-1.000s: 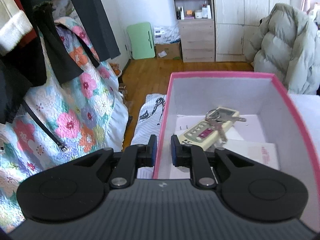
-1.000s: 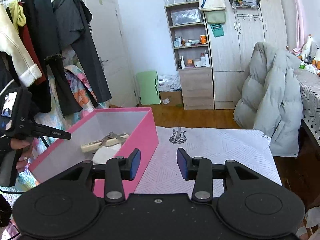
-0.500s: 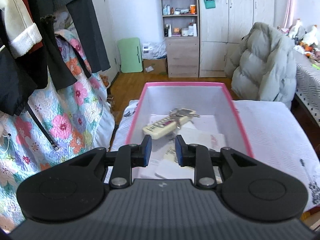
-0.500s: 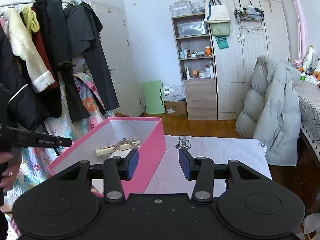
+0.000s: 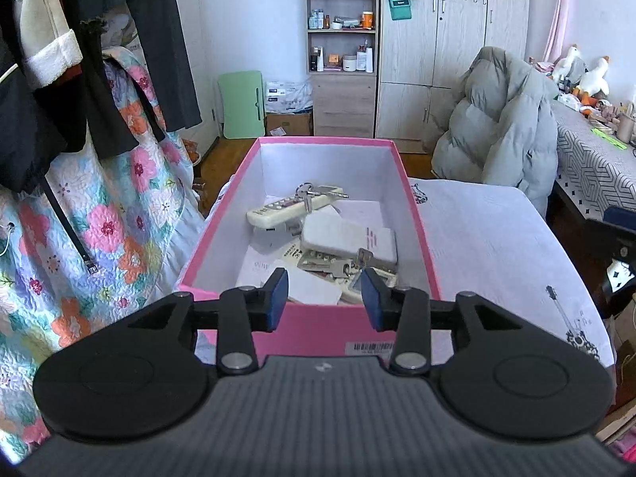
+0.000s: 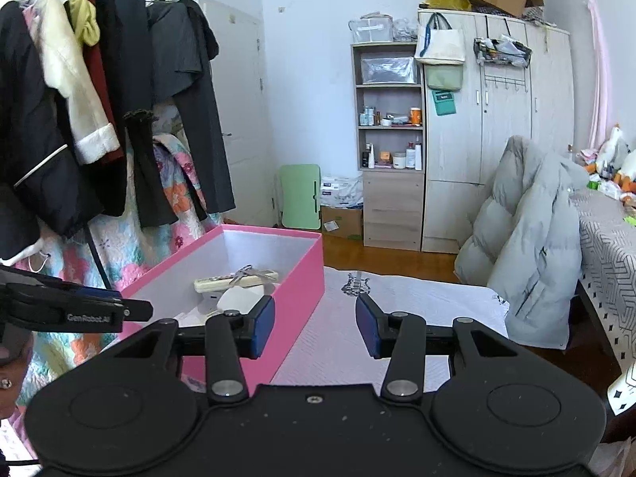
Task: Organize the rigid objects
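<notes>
Pink box (image 5: 413,214) sits on white cloth (image 5: 497,238), holding remote (image 5: 278,208), keys (image 5: 308,194) and cards. Left gripper (image 5: 322,298) spread, empty, at its near wall; right gripper (image 6: 315,326) spread, empty, beside it.

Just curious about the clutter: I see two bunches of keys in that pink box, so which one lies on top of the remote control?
The far bunch of keys, lying across the cream remote control. The near bunch lies by the white case instead.

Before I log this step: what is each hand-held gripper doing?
Left hand-held gripper: open, holding nothing.
Right hand-held gripper: open, holding nothing.
</notes>
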